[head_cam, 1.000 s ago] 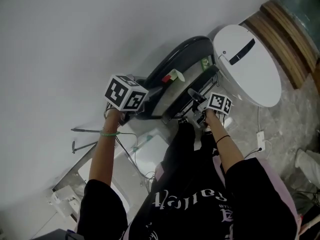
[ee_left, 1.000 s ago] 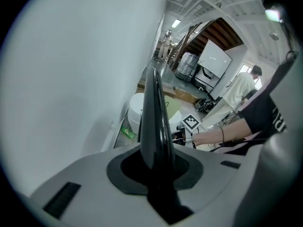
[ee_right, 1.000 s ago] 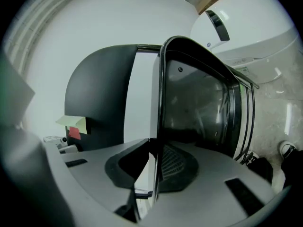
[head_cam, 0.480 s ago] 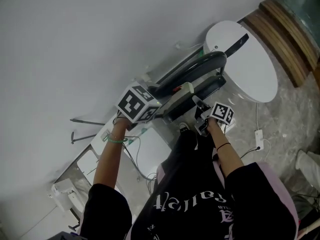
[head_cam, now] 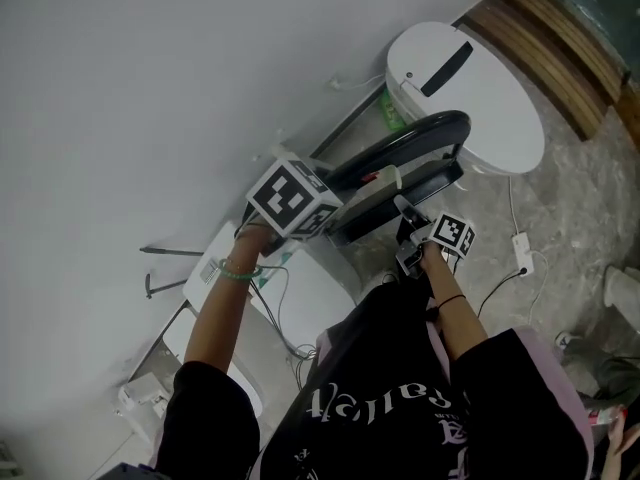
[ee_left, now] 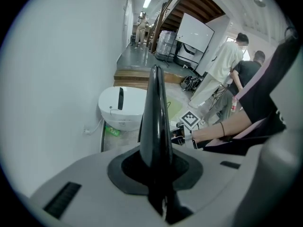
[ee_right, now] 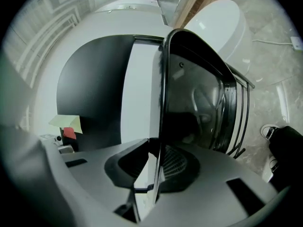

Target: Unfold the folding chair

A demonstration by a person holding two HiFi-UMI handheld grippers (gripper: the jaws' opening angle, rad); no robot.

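The folding chair [head_cam: 405, 153] is black, still folded flat, and held off the floor beside the white wall. My left gripper [head_cam: 378, 181] is shut on its upper edge; in the left gripper view that dark edge [ee_left: 155, 112] rises straight out from between the jaws of the left gripper [ee_left: 158, 186]. My right gripper [head_cam: 406, 211] grips the chair from below, by my body. In the right gripper view the right gripper [ee_right: 152, 174] is shut on a thin metal frame tube [ee_right: 162, 103], with the glossy seat [ee_right: 199, 98] just right of it.
A white round table [head_cam: 470, 88] stands just beyond the chair. Wooden steps [head_cam: 560, 38] lie at the top right. Cables and a plug [head_cam: 522, 260] trail over the stone floor. White boards [head_cam: 300, 298] lie by the wall. People [ee_left: 222, 70] stand down the corridor.
Both grippers have carried the folded chair rightward along the wall. It now sits below the white table rather than to its left. Both grips look unchanged.
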